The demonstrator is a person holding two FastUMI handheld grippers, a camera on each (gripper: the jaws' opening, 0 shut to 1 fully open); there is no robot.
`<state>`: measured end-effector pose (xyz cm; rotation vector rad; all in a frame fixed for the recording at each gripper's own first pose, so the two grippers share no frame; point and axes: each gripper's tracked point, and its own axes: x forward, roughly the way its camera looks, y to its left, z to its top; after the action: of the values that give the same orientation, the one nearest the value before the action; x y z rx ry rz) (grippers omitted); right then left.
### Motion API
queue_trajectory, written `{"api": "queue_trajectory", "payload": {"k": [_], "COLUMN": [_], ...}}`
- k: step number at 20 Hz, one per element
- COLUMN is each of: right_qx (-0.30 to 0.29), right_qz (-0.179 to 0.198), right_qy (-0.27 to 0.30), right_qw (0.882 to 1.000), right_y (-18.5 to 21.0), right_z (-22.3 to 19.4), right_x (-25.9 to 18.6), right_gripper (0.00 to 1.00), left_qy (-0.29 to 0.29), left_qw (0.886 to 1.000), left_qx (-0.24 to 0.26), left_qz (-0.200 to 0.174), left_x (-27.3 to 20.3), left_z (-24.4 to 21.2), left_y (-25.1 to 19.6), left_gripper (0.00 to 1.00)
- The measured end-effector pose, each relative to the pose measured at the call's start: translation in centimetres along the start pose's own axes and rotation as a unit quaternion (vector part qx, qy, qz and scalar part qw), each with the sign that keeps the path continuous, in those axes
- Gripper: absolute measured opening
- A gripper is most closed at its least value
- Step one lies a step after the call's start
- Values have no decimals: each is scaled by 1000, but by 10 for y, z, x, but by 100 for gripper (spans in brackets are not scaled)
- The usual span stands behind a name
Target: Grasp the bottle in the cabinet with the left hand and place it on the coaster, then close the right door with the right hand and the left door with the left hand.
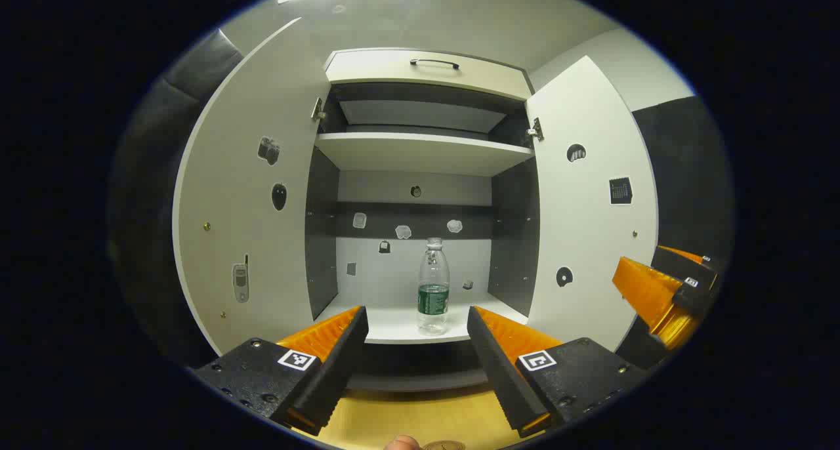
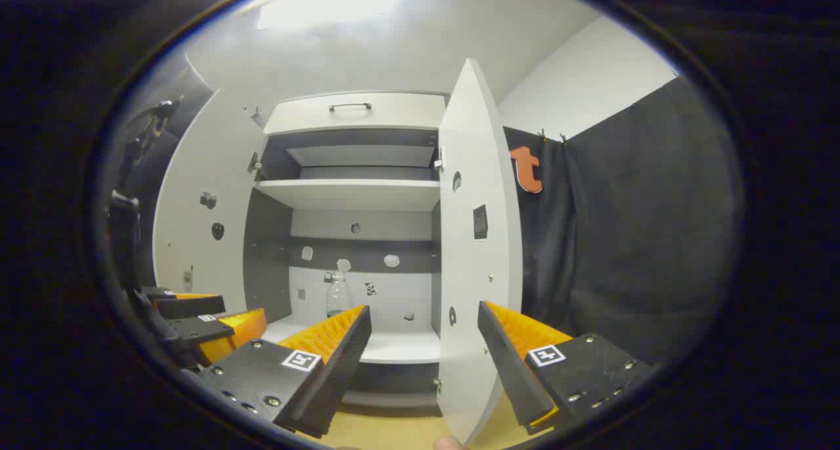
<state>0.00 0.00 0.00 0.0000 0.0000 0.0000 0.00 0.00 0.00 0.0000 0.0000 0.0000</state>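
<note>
So far nothing of the task looks done. The bottle (image 1: 433, 287) stands upright on the lower shelf (image 1: 400, 325) of the cabinet (image 1: 420, 155), near the shelf's front edge and a little right of centre, cap on, untouched. Both doors stand wide open: left door (image 1: 246, 201) and right door (image 1: 590, 207). The coaster is hard to make out; a small round edge shows at the very bottom of the left gripper view on the wooden surface (image 1: 407, 417), possibly it, but I cannot tell.

Left to do, by my reading: grasp, carry to coaster, close right door, close left door. All four steps.

Left gripper (image 1: 415, 335): fingers spread wide, holding nothing, pointed straight at the bottle, which sits between the two fingertips in its view but well beyond them. Level pose, aligned for a forward reach.

Right gripper (image 2: 423, 335): also wide open and empty. In the right gripper view the right door's edge (image 2: 469, 273) stands between the fingers, seen nearly edge-on, apart from both. The left gripper appears off to that view's lower left (image 2: 197, 319), and the bottle (image 2: 336, 296) behind a fingertip.
</note>
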Motion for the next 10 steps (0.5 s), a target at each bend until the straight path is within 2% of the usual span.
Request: {"api": "queue_trajectory", "payload": {"k": [4,10], "right_qx": [1,5], "right_qz": [11,1], "right_qy": [1,3], "right_qw": [1000,1000], "right_y": [3,-9], "right_z": [4,7], "right_x": [6,3], "right_gripper": [99,99], "left_qy": [-9,-12], "left_qw": [1000,1000], "left_qx": [3,2], "left_qz": [-8,-21], "left_x": [-2,1], "left_z": [13,16], "left_y": [-5,-16], "left_gripper": [96,96]}}
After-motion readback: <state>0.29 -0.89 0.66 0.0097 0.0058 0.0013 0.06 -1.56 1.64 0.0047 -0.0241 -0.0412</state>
